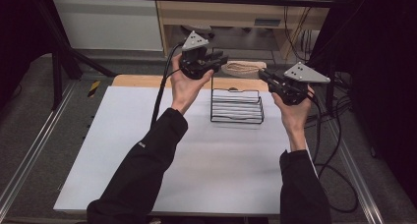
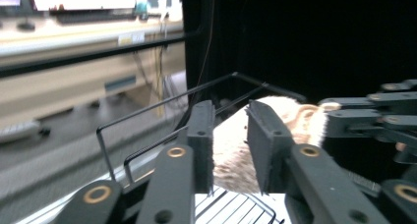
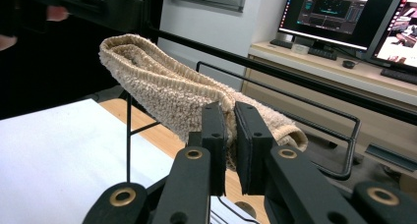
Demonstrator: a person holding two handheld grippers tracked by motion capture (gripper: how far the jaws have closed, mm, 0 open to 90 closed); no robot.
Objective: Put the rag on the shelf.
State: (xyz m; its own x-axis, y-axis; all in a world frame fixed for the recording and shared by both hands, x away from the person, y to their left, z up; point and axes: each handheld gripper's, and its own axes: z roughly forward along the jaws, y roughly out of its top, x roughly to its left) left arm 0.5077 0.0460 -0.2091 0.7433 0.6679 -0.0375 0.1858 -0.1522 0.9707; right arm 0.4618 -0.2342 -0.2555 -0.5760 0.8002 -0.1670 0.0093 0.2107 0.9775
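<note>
High view, step in hand: two hands hold a beige knitted cloth [image 1: 244,66] stretched between the left gripper [image 1: 220,61] and the right gripper [image 1: 263,75], above and behind a black wire rack [image 1: 237,106]; it looks like a step of hanging or draping the cloth on the rack.
High view, room: the rack stands right of centre in the frame, near the far edge of the white table [image 1: 123,150]; the lower half of the table lies open.
Left gripper view, claw: the left gripper [image 2: 230,130] stands with jaws slightly apart around the cloth [image 2: 231,155], at frame centre; whether the pads press it I cannot tell.
Left gripper view, edges: the rack's top wire [image 2: 162,103] crosses from left of centre to upper centre.
Right gripper view, claw: the right gripper [image 3: 230,130] has its jaws clamped on the cloth [image 3: 167,86], which rises toward upper left.
Right gripper view, next move: likely lowering both ends evenly so the cloth settles over the rack's wire [image 3: 295,84] without snagging.
</note>
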